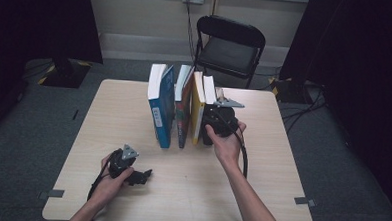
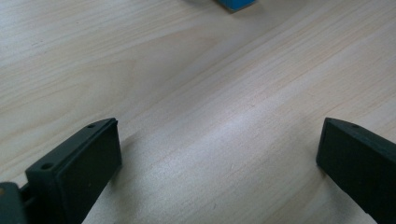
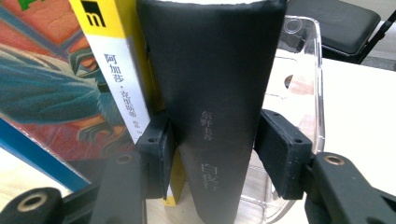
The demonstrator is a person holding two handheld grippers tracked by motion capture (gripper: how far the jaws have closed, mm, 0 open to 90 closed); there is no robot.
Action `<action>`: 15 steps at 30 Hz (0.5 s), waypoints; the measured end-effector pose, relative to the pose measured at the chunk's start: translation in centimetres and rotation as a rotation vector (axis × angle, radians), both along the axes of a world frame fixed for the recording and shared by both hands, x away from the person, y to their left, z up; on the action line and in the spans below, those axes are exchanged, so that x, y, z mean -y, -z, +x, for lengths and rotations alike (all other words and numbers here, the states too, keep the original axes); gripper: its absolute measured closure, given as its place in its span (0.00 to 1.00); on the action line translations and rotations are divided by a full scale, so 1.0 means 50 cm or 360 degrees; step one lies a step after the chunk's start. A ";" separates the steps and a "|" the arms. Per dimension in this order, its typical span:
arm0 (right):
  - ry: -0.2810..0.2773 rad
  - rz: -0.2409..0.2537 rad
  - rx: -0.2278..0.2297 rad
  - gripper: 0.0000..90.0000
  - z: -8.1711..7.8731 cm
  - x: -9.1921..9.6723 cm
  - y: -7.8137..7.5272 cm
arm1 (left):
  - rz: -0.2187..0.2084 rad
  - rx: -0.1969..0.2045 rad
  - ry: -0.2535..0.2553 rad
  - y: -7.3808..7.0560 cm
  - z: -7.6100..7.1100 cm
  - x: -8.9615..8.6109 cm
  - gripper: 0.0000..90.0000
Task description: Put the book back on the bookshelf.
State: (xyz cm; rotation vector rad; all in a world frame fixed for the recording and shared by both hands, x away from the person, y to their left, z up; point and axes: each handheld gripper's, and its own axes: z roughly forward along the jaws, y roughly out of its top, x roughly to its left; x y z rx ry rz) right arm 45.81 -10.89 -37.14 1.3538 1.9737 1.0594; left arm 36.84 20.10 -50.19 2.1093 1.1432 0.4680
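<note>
**Right gripper clamped on the black book at the end of the row**

Surroundings. Four books stand upright in a row on the light wooden table (image 1: 134,113). From the left of the high view: a blue book (image 1: 160,109), a book with a colourful illustrated cover (image 1: 184,110), a yellow book (image 1: 197,110), and the black book (image 1: 209,91). A clear plastic bookend (image 3: 299,70) stands just beside the black book on its outer side; the right-hand jaw sits between the two. The left-hand jaw is wedged between the black and yellow spines. A black folding chair (image 1: 230,47) stands beyond the table's far edge.

Task item. The black book (image 3: 215,93) has a matte, rounded black spine and a white page block. It stands upright at the right end of the row, touching the yellow book (image 3: 116,70).

Markings. The black spine carries pale Chinese characters, too faint to read with certainty. The yellow book's white spine panel reads 阿加莎·克里斯蒂 under a black square bearing an "m".

Grippers. The right gripper (image 3: 212,154) has both pads pressed on the black spine. The left gripper (image 2: 219,158) rests on the table near the front edge, well apart from the books, jaws wide apart with nothing between them.
</note>
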 end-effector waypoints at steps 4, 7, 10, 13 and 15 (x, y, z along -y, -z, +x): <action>-0.0037 0.0004 0.0012 0.54 0.000 0.005 0.003 | 0.0005 0.0000 0.0009 0.000 0.004 0.001 0.00; -0.0080 0.0036 0.0033 0.53 -0.003 0.012 0.008 | -0.0002 0.0002 0.0009 0.000 0.005 0.003 0.00; -0.0101 0.0044 0.0040 0.53 -0.007 0.013 0.010 | 0.0001 0.0004 0.0011 0.000 0.005 0.003 0.00; -0.0113 0.0046 0.0037 0.53 -0.007 0.014 0.010 | 0.0001 0.0004 0.0011 0.000 0.005 0.003 0.00; -0.0116 0.0056 0.0028 0.53 -0.007 0.015 0.009 | 0.0001 0.0004 0.0011 0.000 0.005 0.003 0.00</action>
